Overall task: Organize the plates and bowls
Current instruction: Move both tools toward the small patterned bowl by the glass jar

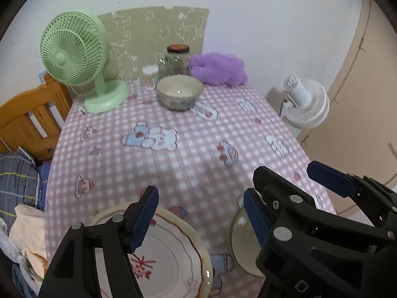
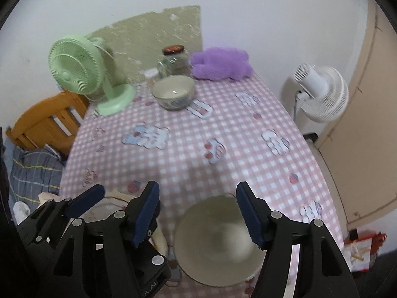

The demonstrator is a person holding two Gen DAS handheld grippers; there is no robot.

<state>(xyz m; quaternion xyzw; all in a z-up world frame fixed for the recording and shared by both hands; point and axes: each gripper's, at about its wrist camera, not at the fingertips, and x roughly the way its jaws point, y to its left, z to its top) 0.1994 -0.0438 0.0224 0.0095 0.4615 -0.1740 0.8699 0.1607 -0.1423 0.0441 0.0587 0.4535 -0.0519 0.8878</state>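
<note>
Cream plate point(image 1: 173, 255) with red floral print, plain beige bowl point(image 2: 218, 241)

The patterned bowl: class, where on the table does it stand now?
The patterned bowl stands at the table's far end, in front of the glass jar, between the green fan and purple plush toy.

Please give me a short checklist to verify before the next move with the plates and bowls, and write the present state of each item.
1. Left gripper empty, jaws open above the white flower-painted plate: ok.
2. Right gripper empty, jaws open above the plain beige bowl: ok.
3. Blue-patterned ceramic bowl upright at the far end of the pink checked tablecloth: ok.
4. Cloth between the near dishes and that far bowl free of things: ok.
5. Grippers apart from each other: cannot tell, they look very close.
6. Plate fully on the table: cannot tell, near edge hidden.
</note>
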